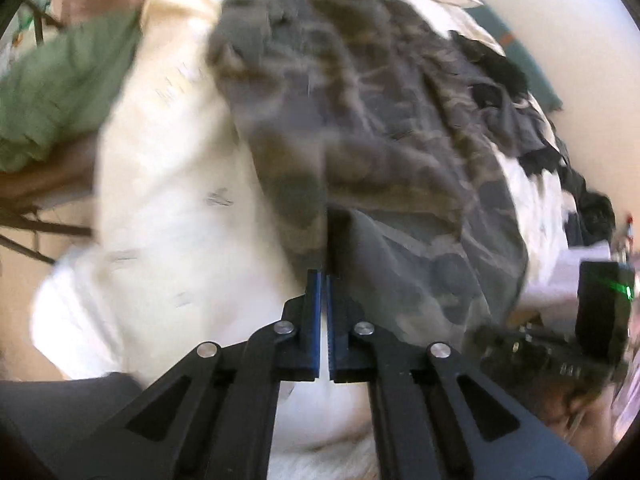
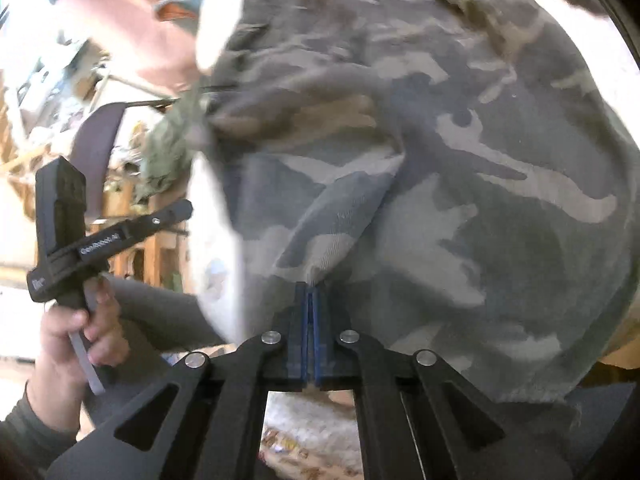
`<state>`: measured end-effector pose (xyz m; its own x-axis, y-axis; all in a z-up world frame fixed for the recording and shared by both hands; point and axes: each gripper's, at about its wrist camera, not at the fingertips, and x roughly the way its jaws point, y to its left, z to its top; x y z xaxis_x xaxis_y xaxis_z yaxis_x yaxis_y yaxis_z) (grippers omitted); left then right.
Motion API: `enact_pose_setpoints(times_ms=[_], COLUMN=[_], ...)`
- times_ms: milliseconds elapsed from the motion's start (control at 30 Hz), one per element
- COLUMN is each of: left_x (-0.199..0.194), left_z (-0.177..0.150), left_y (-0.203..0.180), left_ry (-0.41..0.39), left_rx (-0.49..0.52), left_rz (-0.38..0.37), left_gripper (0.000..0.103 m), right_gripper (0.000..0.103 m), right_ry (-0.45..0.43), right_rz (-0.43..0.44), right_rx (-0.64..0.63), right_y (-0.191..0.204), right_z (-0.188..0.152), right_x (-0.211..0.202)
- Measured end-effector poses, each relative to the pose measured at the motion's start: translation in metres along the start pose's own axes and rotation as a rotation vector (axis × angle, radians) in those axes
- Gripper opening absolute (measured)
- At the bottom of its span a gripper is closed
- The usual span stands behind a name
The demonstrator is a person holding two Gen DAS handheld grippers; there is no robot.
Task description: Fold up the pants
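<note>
Camouflage pants [image 1: 360, 128] are filling the left wrist view ahead of our left gripper [image 1: 323, 280]. We are seeing its blue-padded jaws drawn almost together, pinching a fold of the fabric at their tips, so the cloth is rising straight ahead of the fingers and spreading away to the right. The weave is looking mottled in grey, olive and tan, creased and blurred. A white cover [image 1: 168, 200] is lying under the pants, to the left of the jaws and below them. Farther left a green cloth [image 1: 60, 92] is showing. At the far right edge we are glimpsing the right gripper's body [image 1: 600, 312].

Moving to the right wrist view, our right gripper [image 2: 310, 292] is likewise clamping a gathered pleat of the pants [image 2: 460, 184] at its tips. The camouflage is spreading ahead and to the right, its twill clearer here. To the left, a hand [image 2: 76, 340] is holding the other gripper's handle.
</note>
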<state>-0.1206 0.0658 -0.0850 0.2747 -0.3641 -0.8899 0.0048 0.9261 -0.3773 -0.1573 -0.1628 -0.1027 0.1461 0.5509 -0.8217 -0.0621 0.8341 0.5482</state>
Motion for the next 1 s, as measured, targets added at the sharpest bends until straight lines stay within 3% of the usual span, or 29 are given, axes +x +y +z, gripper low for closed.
enact_pose_setpoints(times_ms=[67,133,300,333,367,433,633,667,700,733,800,933,1000], left_x=[-0.032,-0.053,-0.011,0.002,0.011,0.037,0.087,0.091,0.093,0.092,0.074,0.006,-0.029], left_z=[-0.007,-0.013,-0.011,-0.01,-0.011,-0.01,-0.003,-0.002,-0.001,0.0,0.001,-0.006,-0.01], left_y=[0.007,0.012,0.018,0.016,0.014,0.003,-0.01,-0.008,-0.004,-0.001,0.004,0.001,0.009], left_ry=[0.009,-0.003,0.038,0.05,0.058,0.066,0.032,0.029,0.024,0.022,0.014,-0.014,-0.019], left_rx=[0.009,0.042,-0.014,-0.03,-0.043,-0.043,-0.008,-0.016,-0.026,-0.032,-0.047,0.034,0.026], left_rz=[-0.006,0.054,0.079,0.065,0.065,0.075,0.119,0.118,0.097,0.097,0.035,0.015,0.006], left_gripper=[0.0,0.0,0.003,0.011,0.029,0.048,0.044,0.021,0.006,0.0,0.001,0.0,0.001], right_gripper=[0.001,0.001,0.001,0.001,0.001,0.001,0.001,0.001,0.001,0.001,0.001,0.001,0.001], right_ry=[0.013,0.013,-0.023,-0.033,-0.046,-0.082,-0.134,-0.13,-0.127,-0.126,-0.126,-0.113,-0.102], right_rz=[0.031,0.068,0.024,0.023,0.016,0.004,0.016,0.018,0.022,0.021,0.032,0.101,0.153], right_rx=[-0.035,-0.075,-0.05,-0.023,-0.015,0.01,0.108,0.111,0.113,0.11,0.095,0.053,0.012], right_y=[0.015,0.033,0.026,0.016,0.013,0.001,-0.032,-0.035,-0.037,-0.037,-0.036,-0.02,-0.005], right_z=[-0.012,-0.022,-0.015,-0.009,-0.005,0.004,0.018,0.016,0.017,0.017,0.017,0.01,0.0], right_x=[-0.011,-0.02,-0.018,-0.017,-0.016,-0.019,-0.019,-0.022,-0.021,-0.021,-0.025,-0.04,-0.051])
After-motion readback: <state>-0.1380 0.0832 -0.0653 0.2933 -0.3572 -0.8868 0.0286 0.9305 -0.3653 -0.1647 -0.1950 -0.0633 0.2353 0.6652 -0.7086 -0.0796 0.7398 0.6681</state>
